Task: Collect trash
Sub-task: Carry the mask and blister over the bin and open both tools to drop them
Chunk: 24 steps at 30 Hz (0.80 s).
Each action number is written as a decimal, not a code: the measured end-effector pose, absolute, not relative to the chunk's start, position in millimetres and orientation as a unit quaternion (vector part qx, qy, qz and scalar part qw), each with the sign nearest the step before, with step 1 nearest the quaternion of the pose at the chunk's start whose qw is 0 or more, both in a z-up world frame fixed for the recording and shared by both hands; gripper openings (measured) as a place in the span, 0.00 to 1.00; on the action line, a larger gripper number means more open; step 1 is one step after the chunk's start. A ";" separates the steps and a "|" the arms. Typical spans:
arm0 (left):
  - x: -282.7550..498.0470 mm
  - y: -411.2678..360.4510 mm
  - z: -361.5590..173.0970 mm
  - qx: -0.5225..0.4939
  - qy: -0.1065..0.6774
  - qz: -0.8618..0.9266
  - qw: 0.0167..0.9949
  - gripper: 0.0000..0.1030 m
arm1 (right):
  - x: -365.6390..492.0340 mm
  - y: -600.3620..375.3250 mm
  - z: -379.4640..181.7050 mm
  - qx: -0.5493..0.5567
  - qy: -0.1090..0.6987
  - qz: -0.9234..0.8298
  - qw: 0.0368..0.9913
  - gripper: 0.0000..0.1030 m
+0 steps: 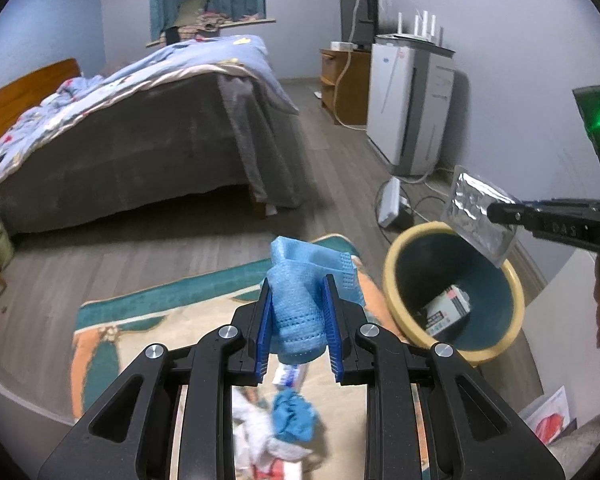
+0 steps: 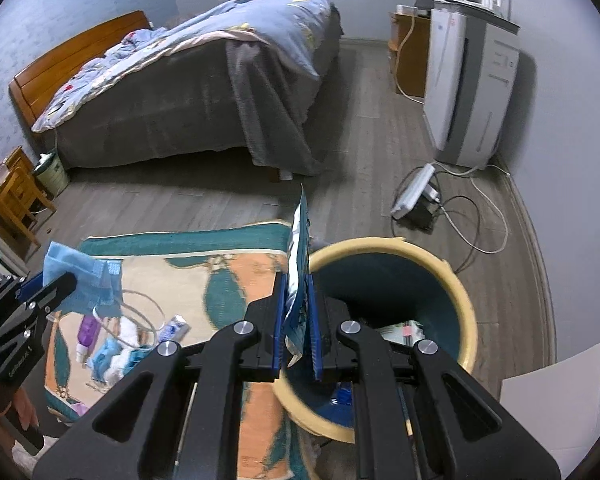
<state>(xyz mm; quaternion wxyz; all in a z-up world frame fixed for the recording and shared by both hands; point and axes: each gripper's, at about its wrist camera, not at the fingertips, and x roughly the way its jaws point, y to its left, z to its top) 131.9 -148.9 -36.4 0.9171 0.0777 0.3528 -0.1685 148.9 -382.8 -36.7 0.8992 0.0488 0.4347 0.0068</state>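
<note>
My left gripper [image 1: 298, 284] is shut on a crumpled blue face mask [image 1: 300, 308], held above the patterned rug [image 1: 160, 312]. In the right wrist view that gripper [image 2: 60, 280] and the mask [image 2: 80, 272] show at the left. My right gripper [image 2: 296, 280] is shut on a silver foil wrapper [image 2: 298, 248], seen edge-on beside the yellow-rimmed bin [image 2: 456, 280]. From the left wrist view the wrapper [image 1: 476, 216] hangs over the bin's [image 1: 392, 264] far rim, in the right gripper [image 1: 496, 212]. A small box [image 1: 448, 308] lies inside. A purple bottle [image 2: 87, 332], a tube [image 2: 172, 328] and tissues [image 2: 120, 356] lie on the rug.
A bed [image 2: 188, 92] with a blue quilt fills the far side. A white air purifier [image 2: 468, 88] stands by the right wall, with a power strip [image 2: 414, 190] and loose cables on the floor before it. A wooden chair [image 2: 14, 196] and a small bin [image 2: 54, 172] stand at the left.
</note>
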 end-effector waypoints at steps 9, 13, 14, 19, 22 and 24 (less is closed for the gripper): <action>120.2 -203.3 -53.9 0.104 0.363 -0.223 0.899 0.24 | 150.1 -432.0 -45.6 0.035 0.436 -0.064 0.897 0.10; 118.7 -230.1 -63.1 0.108 0.372 -0.246 0.889 0.24 | 150.7 -450.4 -52.2 0.038 0.440 -0.082 0.894 0.10; 118.6 -237.4 -64.9 0.108 0.374 -0.252 0.886 0.24 | 150.4 -454.2 -53.0 0.043 0.440 -0.083 0.893 0.10; 121.7 -263.7 -70.2 0.115 0.376 -0.271 0.879 0.24 | 150.0 -466.2 -55.4 0.047 0.439 -0.095 0.892 0.10; 125.2 -276.8 -74.5 0.121 0.377 -0.278 0.875 0.24 | 150.9 -471.7 -58.4 0.049 0.440 -0.102 0.891 0.10; 129.5 -283.5 -78.7 0.125 0.380 -0.282 0.872 0.24 | 151.5 -475.3 -59.9 0.051 0.441 -0.105 0.890 0.10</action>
